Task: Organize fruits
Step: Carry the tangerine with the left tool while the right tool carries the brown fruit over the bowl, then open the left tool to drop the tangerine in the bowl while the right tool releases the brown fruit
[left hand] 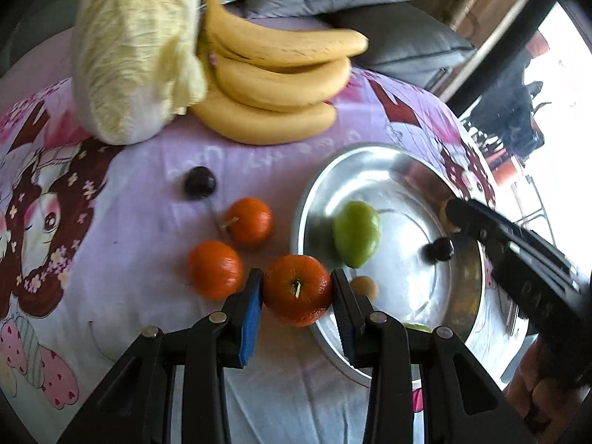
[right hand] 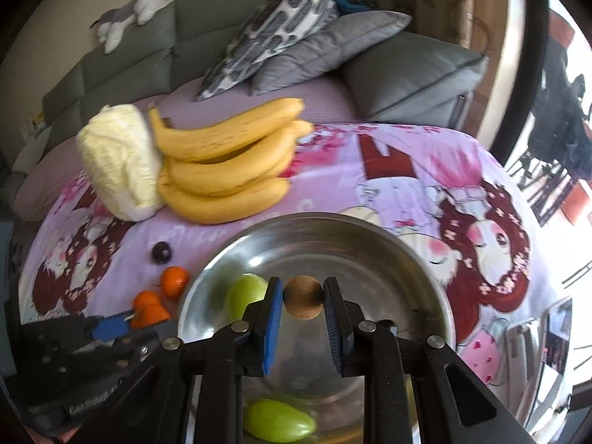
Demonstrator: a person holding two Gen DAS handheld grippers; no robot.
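My left gripper (left hand: 296,283) is shut on an orange tangerine (left hand: 297,288), held just over the near left rim of the metal bowl (left hand: 388,155). My right gripper (right hand: 302,292) is shut on a small brown round fruit (right hand: 302,297) above the bowl (right hand: 314,218). Inside the bowl lie a green fruit (left hand: 356,233), a dark cherry-like fruit (left hand: 438,249) and a small tan fruit (left hand: 364,286). The right wrist view shows a second green fruit (right hand: 277,421) at the bowl's near side. Two more tangerines (left hand: 249,221) (left hand: 215,274) and a dark fruit (left hand: 199,182) rest on the cloth.
A bunch of bananas (left hand: 273,74) and a pale cabbage (left hand: 137,51) lie at the far side of the cartoon-print purple cloth (left hand: 129,222). Grey cushions (right hand: 407,74) and a sofa with a plush toy (right hand: 129,14) stand behind.
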